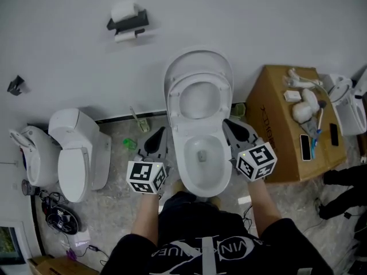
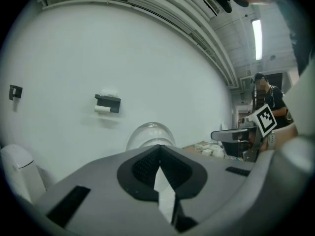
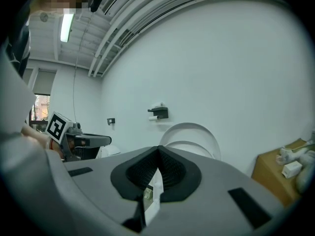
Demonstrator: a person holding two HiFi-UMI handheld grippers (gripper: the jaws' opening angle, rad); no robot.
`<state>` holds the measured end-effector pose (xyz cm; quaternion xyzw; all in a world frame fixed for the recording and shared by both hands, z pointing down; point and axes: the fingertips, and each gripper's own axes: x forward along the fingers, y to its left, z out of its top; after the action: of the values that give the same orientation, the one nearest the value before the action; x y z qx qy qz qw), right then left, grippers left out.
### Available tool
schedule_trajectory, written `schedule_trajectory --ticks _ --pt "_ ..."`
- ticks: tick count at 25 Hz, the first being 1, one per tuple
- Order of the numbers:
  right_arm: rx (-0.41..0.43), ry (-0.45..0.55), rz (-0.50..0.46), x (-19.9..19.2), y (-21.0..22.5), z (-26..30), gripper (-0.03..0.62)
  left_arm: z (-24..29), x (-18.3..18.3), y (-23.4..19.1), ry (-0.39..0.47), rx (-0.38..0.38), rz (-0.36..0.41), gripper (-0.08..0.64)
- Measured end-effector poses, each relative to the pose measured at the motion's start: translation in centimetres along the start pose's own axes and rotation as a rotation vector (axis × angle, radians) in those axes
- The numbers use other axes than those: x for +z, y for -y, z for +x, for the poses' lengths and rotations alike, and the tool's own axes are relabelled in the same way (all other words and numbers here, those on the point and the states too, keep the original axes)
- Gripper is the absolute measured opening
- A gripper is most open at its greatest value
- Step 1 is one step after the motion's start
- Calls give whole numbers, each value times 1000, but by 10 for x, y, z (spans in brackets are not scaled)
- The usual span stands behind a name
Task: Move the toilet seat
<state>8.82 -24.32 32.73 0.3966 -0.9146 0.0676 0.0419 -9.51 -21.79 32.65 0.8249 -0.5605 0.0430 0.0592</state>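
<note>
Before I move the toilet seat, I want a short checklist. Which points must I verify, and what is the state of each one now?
1. Position of the white ring-shaped toilet seat known: ok, it is raised against the white lid.
2. Left tool empty: ok, jaws shut on nothing.
3. Right tool empty: ok, jaws shut on nothing.
4. Jaws ready to grasp the seat: not ok, both are shut.
5. Tools clear of the white ceramic bowl: cannot tell, one sits close on each side.
</note>
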Motion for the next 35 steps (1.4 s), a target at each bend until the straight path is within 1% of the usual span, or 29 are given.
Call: schedule_trajectory --ticks 7,14,23,35 --pt "0 17 8 8 5 -14 9 -8 8 11 23 10 -16 3" --pt "2 29 10 11 9 -22 9 -10 6 23 25 15 -31 3" --pt "3 19 14 8 16 -25 9 -9 5 20 22 36 -49 3" --pt "25 28 50 5 19 -21 9 -4 1 15 -5 41 -60 3"
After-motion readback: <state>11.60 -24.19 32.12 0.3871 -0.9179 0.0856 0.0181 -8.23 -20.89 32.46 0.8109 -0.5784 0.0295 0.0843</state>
